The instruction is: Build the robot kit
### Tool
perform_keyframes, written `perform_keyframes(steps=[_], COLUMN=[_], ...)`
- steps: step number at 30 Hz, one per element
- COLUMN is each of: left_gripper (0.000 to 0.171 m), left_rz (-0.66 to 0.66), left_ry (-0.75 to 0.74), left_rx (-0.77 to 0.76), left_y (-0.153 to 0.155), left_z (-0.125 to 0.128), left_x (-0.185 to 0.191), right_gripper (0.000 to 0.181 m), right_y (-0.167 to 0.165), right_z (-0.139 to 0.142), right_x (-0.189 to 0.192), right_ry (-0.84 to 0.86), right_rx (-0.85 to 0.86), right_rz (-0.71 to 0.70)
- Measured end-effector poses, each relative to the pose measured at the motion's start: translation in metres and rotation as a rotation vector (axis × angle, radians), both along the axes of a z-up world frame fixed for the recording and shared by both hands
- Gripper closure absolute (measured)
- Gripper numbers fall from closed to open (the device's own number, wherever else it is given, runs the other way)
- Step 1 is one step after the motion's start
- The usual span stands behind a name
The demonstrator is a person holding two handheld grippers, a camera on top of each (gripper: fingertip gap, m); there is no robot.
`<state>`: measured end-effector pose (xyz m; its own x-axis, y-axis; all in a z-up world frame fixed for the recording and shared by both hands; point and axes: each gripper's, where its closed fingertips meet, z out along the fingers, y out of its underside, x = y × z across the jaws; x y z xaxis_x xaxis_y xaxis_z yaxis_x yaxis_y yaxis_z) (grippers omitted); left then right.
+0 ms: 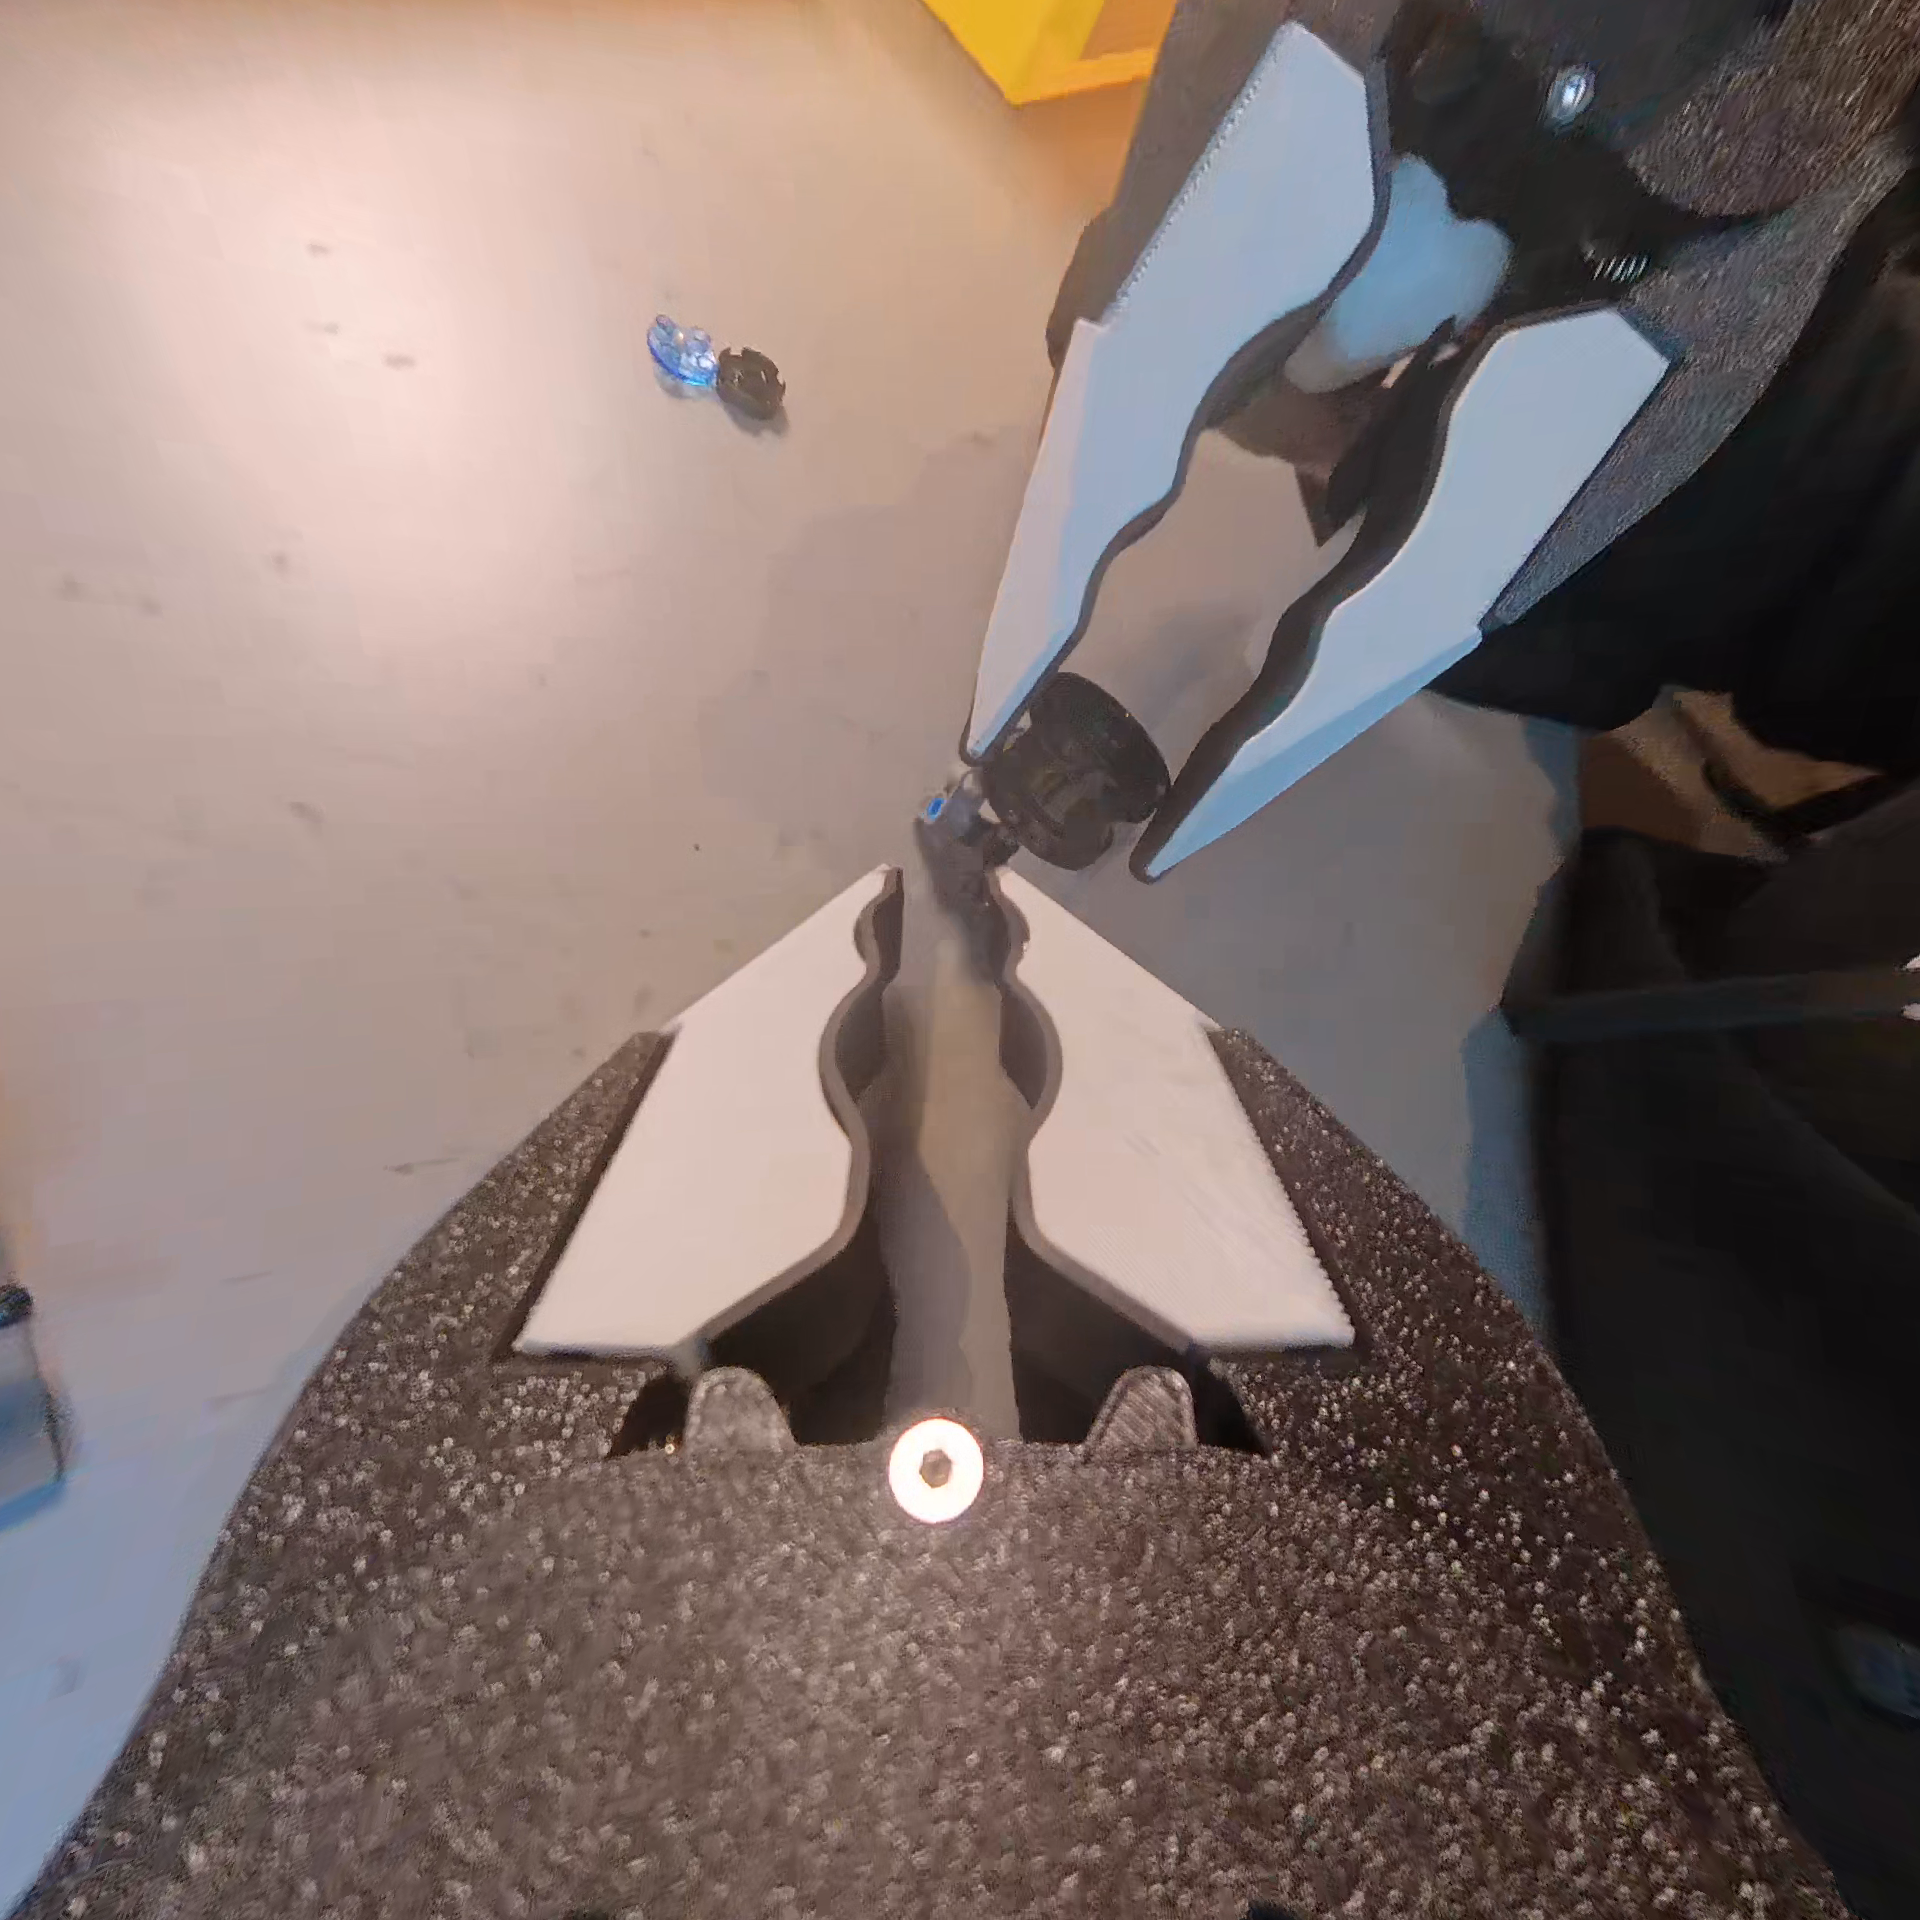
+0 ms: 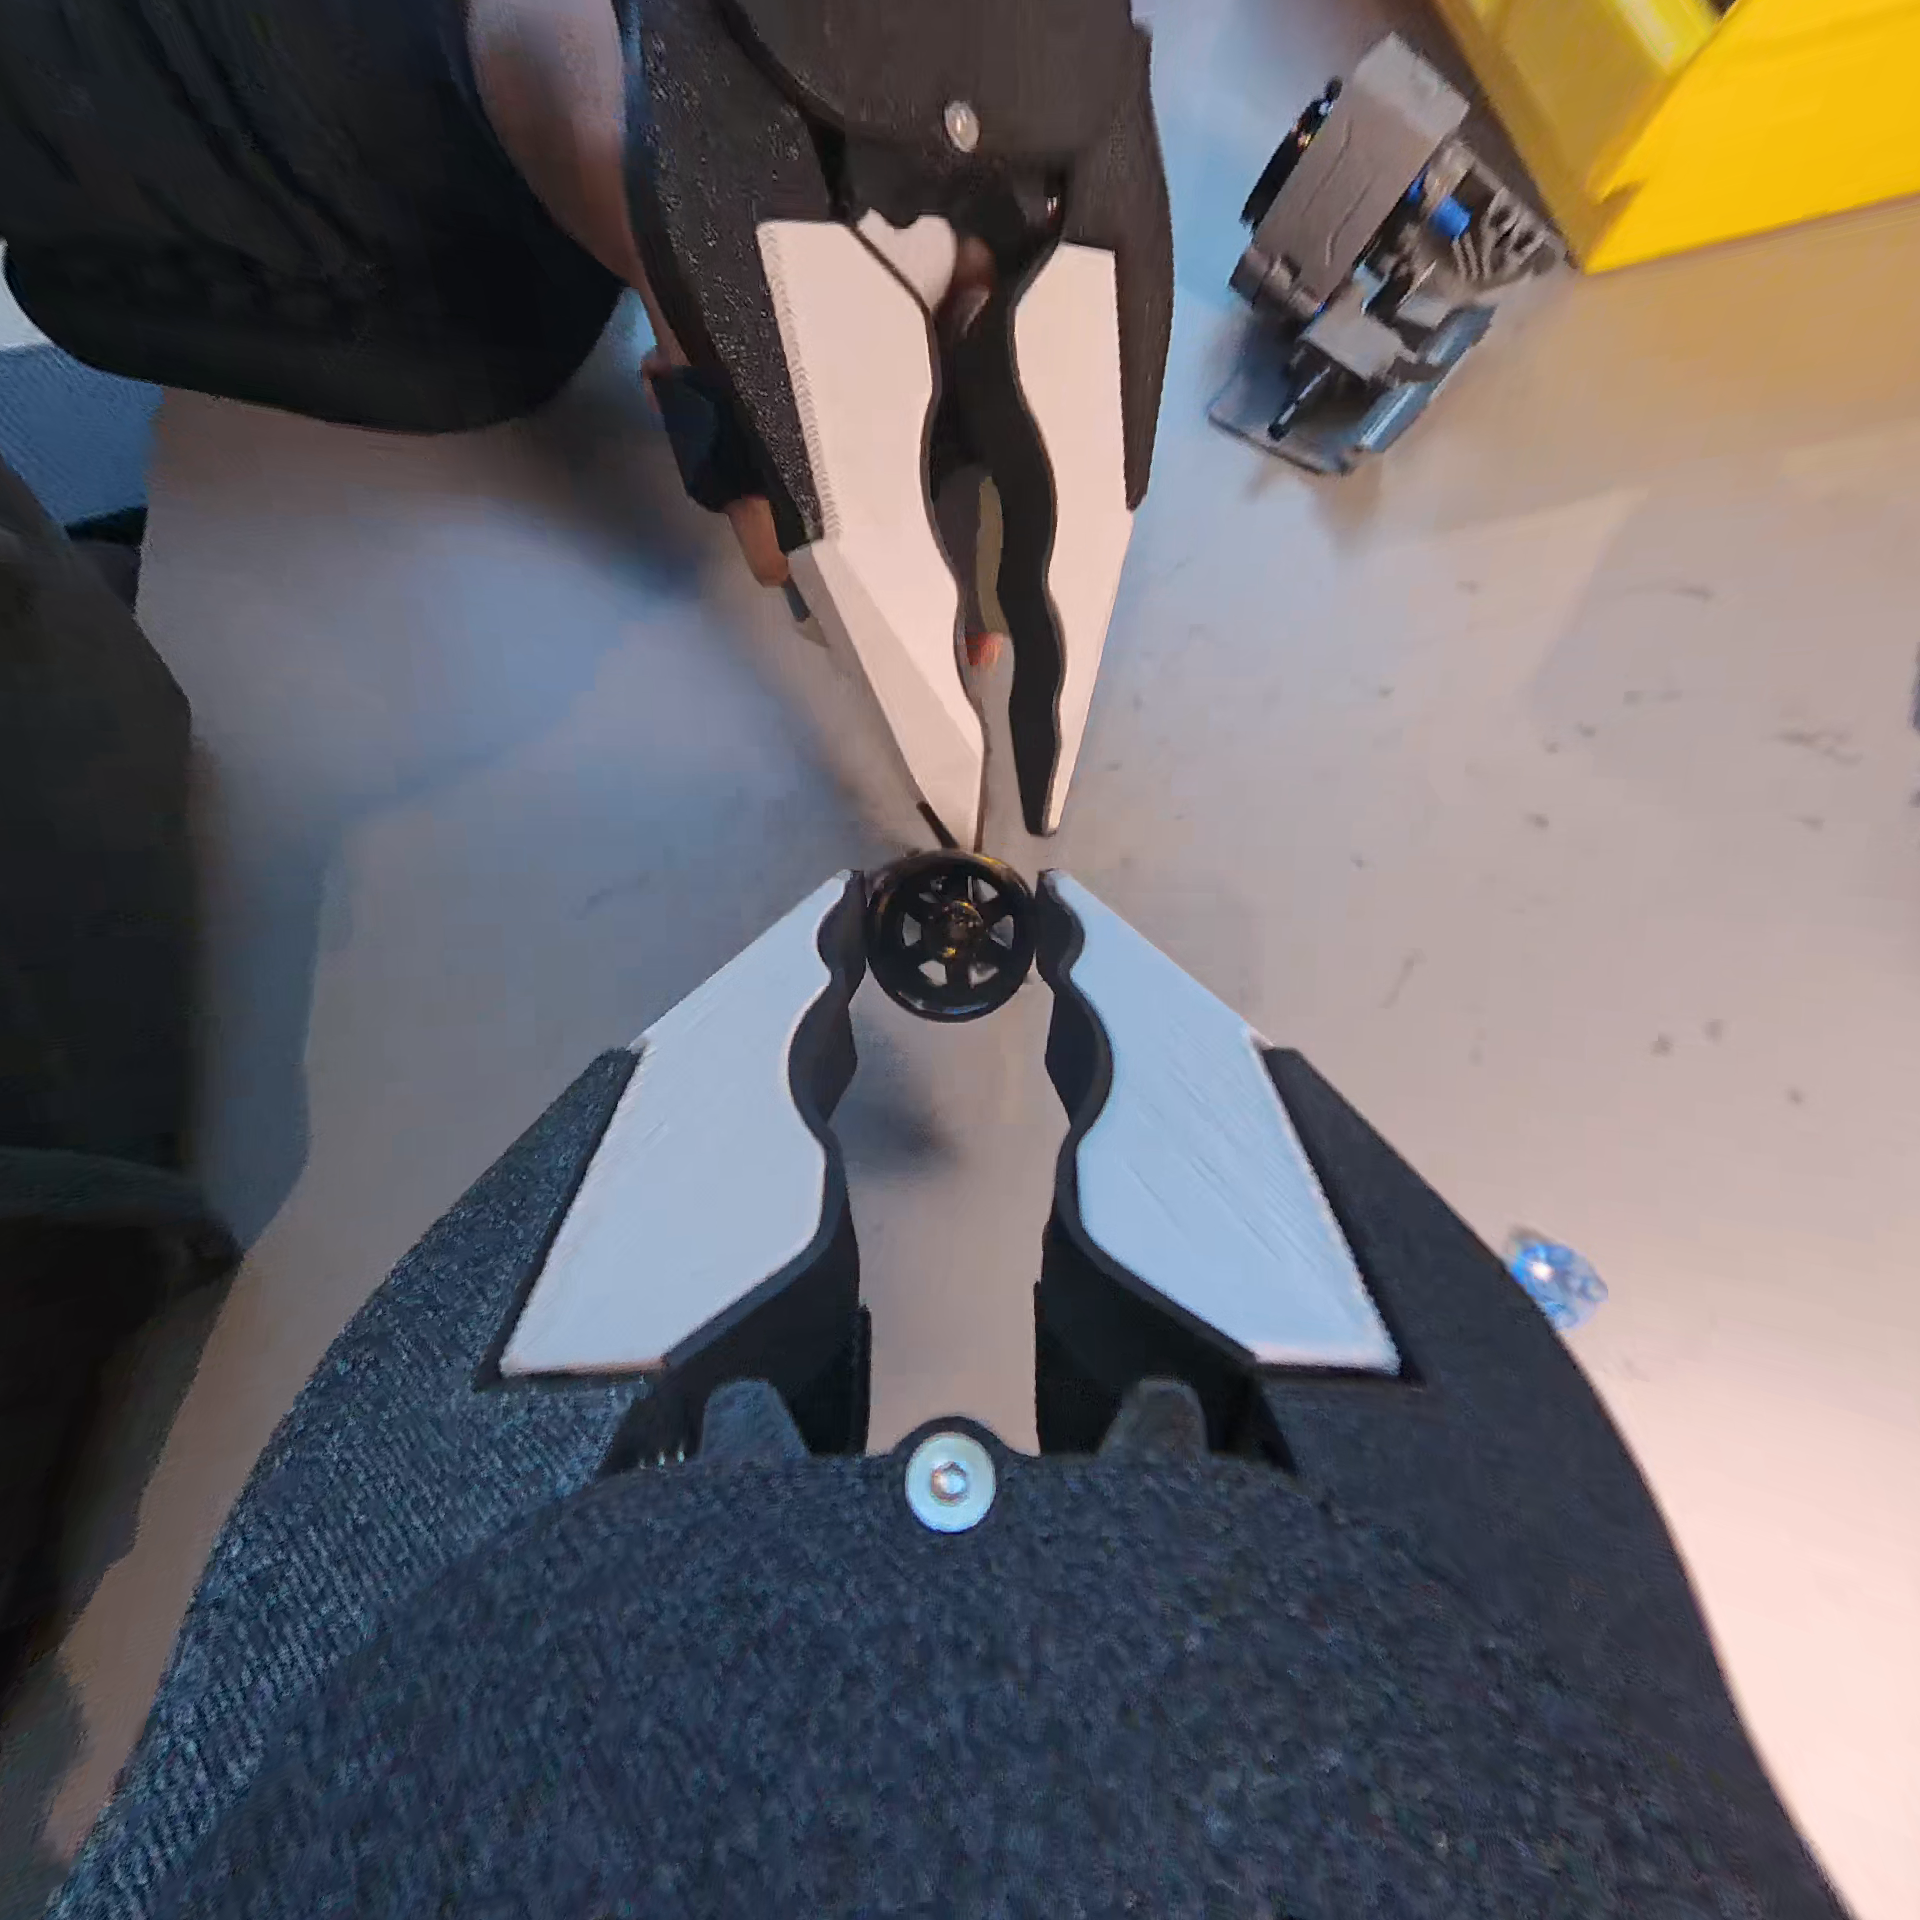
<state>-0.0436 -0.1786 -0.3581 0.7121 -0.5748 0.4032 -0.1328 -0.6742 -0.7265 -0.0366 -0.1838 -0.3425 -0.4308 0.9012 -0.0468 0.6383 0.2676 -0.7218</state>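
My right gripper point(image 2: 948, 896) has its fingers clamped on a small black spoked wheel point(image 2: 948, 940), one tip on each side of the rim, with the hub facing my camera. In the left wrist view that same wheel point(image 1: 1070, 774) sits between those two white tips, above the desk and near its right edge.

My left gripper point(image 1: 948, 883) has its fingers drawn nearly together on a thin dark axle piece point(image 1: 966, 847) with a small blue part at its end; that piece reaches up to the wheel's side and touches it. From the right wrist view the left gripper point(image 2: 1013, 821) points tip-down just behind the wheel.

Further out on the pale desk point(image 1: 364, 623) lie a clear blue round piece point(image 1: 681, 355) and a small black ring point(image 1: 750, 382), touching each other, well apart from both grippers. A grey block-built model point(image 2: 1382, 281) stands near a yellow bin point(image 2: 1714, 135) at the far corner.
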Motion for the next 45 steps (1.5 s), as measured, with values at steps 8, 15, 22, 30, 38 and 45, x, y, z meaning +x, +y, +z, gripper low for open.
perform_keyframes(steps=[8,15,22,30,38,45], left_gripper=[0.148,0.17,0.161,0.143,0.144,0.16], left_rz=[-0.133,-0.144,-0.161,-0.16,-0.113,-0.118], left_ry=[0.146,0.276,0.244,0.14,0.232,0.415], left_rx=[0.081,0.166,0.139,0.076,0.144,0.291], left_y=[-0.011,-0.007,-0.009,-0.011,-0.001,0.009], left_z=[-0.007,-0.015,-0.014,-0.008,-0.01,-0.012], left_x=[0.012,0.01,0.003,0.002,0.002,0.008], right_gripper=[0.148,0.131,0.126,0.143,0.148,0.153], right_y=[-0.004,-0.01,0.007,0.025,0.028,0.027], right_z=[-0.005,-0.011,-0.005,-0.025,-0.027,-0.032], right_x=[-0.007,0.001,0.028,0.033,0.025,0.019], right_ry=[-0.068,-0.04,0.013,-0.029,-0.018,-0.009], right_rx=[0.047,0.046,0.026,0.047,0.101,0.198], right_rz=[-0.01,0.017,0.078,0.056,0.019,0.015])
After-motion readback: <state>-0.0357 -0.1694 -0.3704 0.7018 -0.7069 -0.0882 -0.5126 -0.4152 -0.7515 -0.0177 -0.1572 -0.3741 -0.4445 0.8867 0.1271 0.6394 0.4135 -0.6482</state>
